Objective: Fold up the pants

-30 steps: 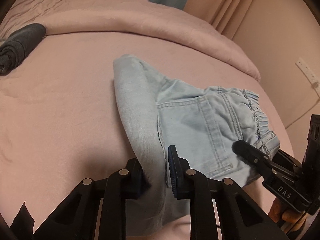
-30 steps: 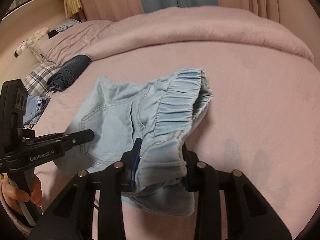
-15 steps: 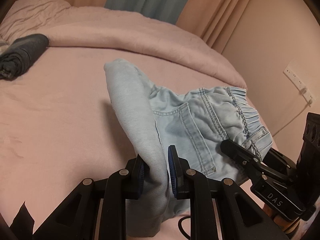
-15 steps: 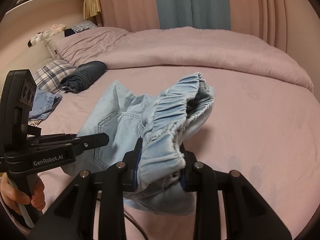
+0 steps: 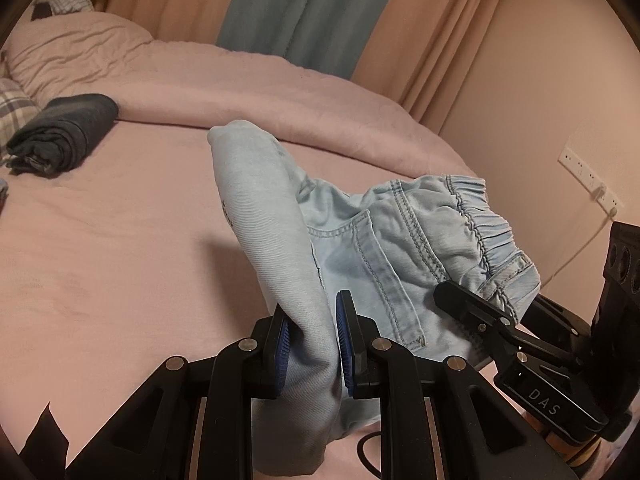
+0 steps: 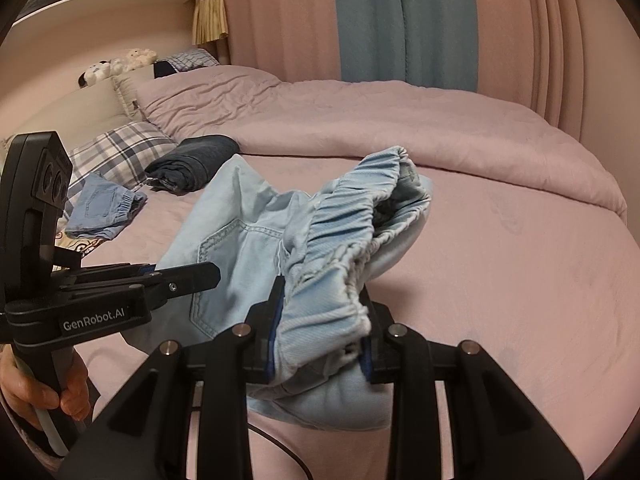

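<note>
Light-blue denim pants [image 5: 360, 248] held above pink bed [image 5: 100, 240]. Left gripper [image 5: 310, 354] clamped on folded leg edge; right gripper [image 6: 320, 336] clamped on elastic waistband [image 6: 344, 216], running toward 12 o'clock.

Each camera sits just behind its own hand-held gripper, looking forward along the fingers, close over the pants [image 5: 360, 240] toward the curtains. Both views share the bed [image 6: 520, 260], the pants, and the opposite hand-held gripper.
</note>
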A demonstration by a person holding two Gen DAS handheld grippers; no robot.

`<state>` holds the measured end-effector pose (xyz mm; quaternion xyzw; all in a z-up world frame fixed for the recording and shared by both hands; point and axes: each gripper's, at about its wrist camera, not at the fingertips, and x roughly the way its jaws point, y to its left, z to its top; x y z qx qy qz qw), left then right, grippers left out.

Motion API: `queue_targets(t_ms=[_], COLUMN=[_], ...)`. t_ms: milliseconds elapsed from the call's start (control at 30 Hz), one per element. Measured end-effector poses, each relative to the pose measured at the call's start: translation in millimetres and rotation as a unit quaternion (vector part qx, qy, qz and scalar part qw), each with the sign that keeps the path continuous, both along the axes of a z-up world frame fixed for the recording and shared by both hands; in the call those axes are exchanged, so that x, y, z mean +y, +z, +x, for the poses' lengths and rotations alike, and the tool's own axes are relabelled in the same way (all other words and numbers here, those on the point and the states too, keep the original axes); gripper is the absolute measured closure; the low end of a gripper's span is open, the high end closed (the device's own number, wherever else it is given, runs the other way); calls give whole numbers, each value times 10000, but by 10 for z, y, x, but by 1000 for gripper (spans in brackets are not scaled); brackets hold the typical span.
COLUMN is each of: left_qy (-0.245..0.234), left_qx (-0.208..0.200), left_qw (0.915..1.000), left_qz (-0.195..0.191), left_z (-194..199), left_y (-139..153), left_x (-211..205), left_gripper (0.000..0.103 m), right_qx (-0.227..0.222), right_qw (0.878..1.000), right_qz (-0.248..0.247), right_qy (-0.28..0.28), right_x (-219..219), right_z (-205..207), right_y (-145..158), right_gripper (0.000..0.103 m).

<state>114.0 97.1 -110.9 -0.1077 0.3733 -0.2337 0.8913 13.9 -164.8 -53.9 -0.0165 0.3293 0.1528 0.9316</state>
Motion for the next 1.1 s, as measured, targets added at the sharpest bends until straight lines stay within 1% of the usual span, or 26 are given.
queue_targets(t_ms=[200,500,800,1100], left_qy=[94,170,192,182], left_qx=[-100,-276,-399,-520], left_qw=[9999,9995,9990,9984], left_qz=[-35,-69,-95,-97], left_z=[-94,-213,-248,-213], left_y=[14,122,229,285], left_x=[90,184,242,258], left_gripper=[84,84,84,84], right_qx=[-110,-234,-373,-481], right_qw=[9999,9994,9985,9977], right_qz=[-56,-80,-126,-126], right_qy=[120,253,373,455], right_x=[93,140,132,104], right_z=[-79,-130,-268,-269], right_y=[81,169,175,250], right_gripper=[73,73,73,73])
